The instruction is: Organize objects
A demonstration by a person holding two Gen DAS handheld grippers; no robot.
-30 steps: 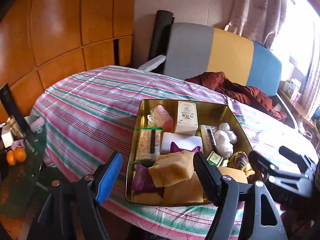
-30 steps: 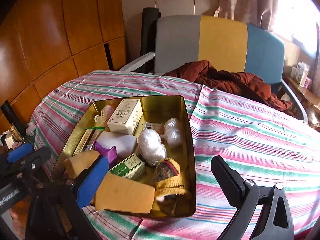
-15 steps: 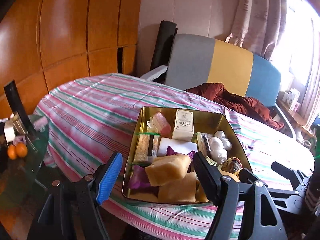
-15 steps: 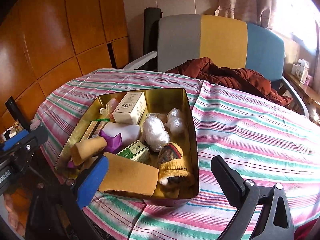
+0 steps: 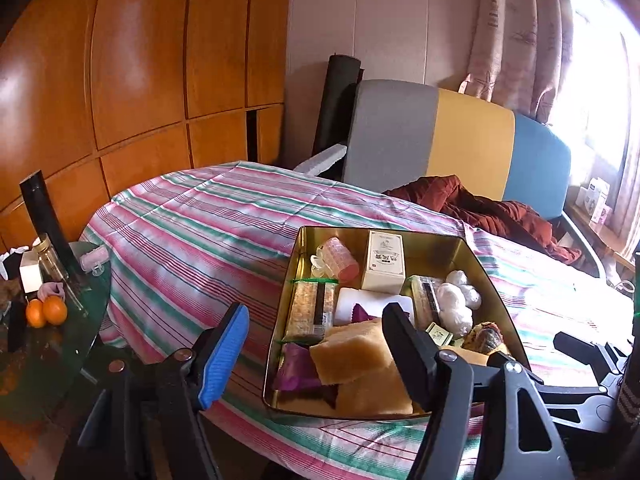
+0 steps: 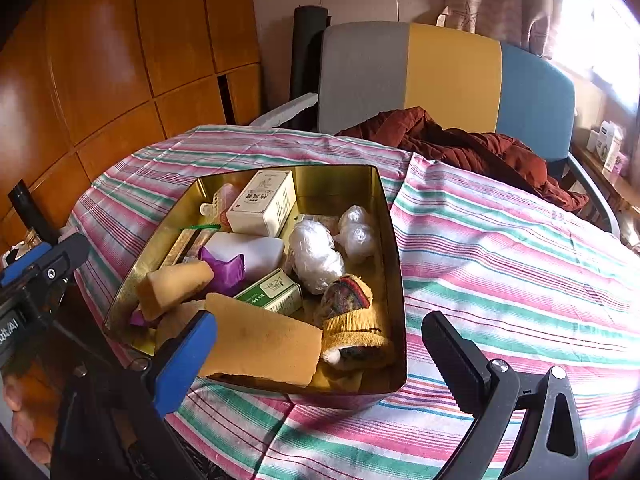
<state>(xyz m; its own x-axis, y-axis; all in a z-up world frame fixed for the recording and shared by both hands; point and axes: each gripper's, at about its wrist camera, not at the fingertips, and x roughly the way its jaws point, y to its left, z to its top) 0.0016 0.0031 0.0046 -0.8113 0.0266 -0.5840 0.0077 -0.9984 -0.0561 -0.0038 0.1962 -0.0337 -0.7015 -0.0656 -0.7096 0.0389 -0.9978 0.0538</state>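
Note:
A gold tin (image 5: pixel 440 236) (image 6: pixel 344 176) sits on the striped tablecloth near its front edge. It is packed with yellow sponges (image 5: pixel 352 356) (image 6: pixel 260 344), a cream box (image 5: pixel 384 260) (image 6: pixel 264 202), a white soap (image 6: pixel 248 250), plastic-wrapped white lumps (image 5: pixel 456 304) (image 6: pixel 316 254), a green box (image 6: pixel 276 292), a rolled sock (image 6: pixel 352 320) and a pink curler (image 5: pixel 338 256). My left gripper (image 5: pixel 316 352) is open and empty, held back from the tin's near left corner. My right gripper (image 6: pixel 320 356) is open and empty, before the tin's near edge.
The striped table (image 5: pixel 192 232) (image 6: pixel 500 260) stretches left and right of the tin. A grey, yellow and blue sofa (image 6: pixel 448 76) with a rust blanket (image 6: pixel 460 144) stands behind. A glass side table (image 5: pixel 52 320) with oranges (image 5: pixel 46 312) stands at the left.
Both grippers have pulled back and up from the tin, which now looks smaller and farther. Both stay open and empty. The contents of the tin have not moved.

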